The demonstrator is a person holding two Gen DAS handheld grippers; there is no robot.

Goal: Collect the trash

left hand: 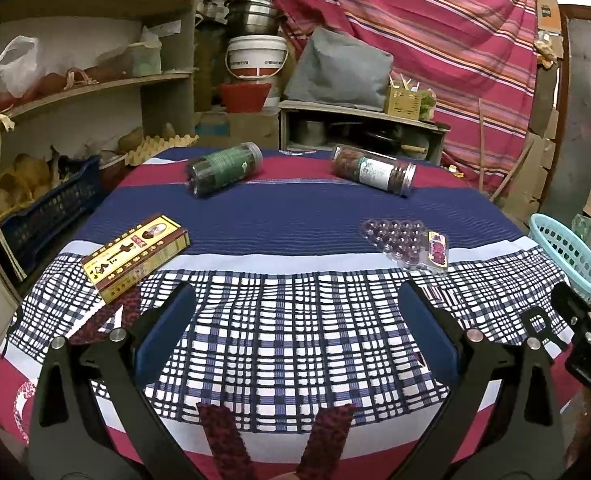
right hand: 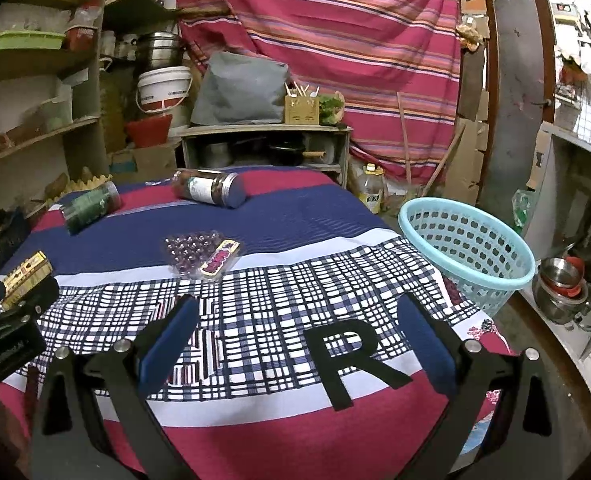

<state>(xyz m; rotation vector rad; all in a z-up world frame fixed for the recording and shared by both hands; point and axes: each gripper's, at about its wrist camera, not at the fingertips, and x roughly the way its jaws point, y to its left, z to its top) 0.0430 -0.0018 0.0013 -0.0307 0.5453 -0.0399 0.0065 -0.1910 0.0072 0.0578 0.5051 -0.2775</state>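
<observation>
- Both claws wide open, holding nothing: left claw (left hand: 295,320) and right claw (right hand: 295,328) hover over the near checked part of the tabletop (left hand: 295,360).
- Trash on the tabletop: yellow box (left hand: 135,258) near-left, blister pack (right hand: 201,254) mid-right, green jar (left hand: 223,168) and brown jar (right hand: 209,188) lying on their sides at the far edge.
- Bin: blue basket (right hand: 467,248) just off the tabletop's right side, so the right claw is nearer to it.
- Key relation: the blister pack is ahead and slightly left of the right claw, the closest item to it. Its long axis runs diagonally, near-left to far-right in the right view.
- The box sits just beside the left claw's left finger, so it's likely the left's pick; its long axis is also diagonal.
- Guess: the right claw needs some wrist yaw to close across the pack's short side.
</observation>
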